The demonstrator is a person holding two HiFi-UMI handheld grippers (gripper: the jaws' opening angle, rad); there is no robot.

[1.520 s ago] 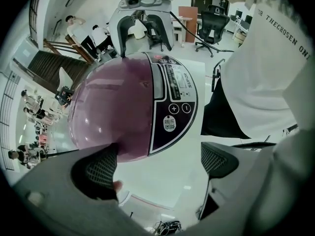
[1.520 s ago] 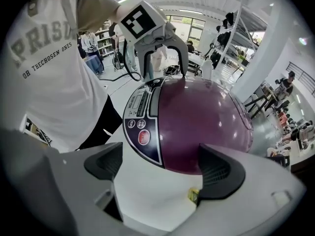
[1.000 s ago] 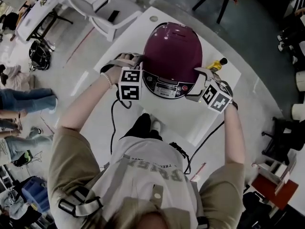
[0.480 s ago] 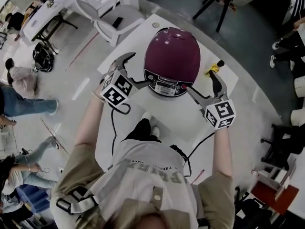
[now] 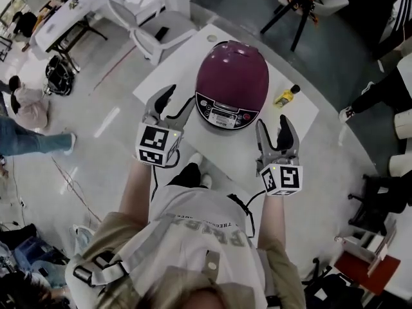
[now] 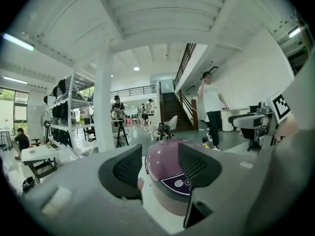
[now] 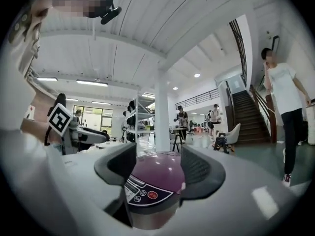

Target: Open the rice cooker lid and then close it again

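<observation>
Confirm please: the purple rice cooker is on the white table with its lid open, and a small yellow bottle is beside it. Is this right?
Not quite: the lid of the rice cooker is closed, as the head view shows. The rest is right: it is on the white table, with the small yellow bottle beside it.

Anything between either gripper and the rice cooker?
Nothing visible. The left gripper and right gripper, jaws closing with nothing between them, face the rice cooker across bare table. The yellow bottle stands off to the right, clear of both.
</observation>
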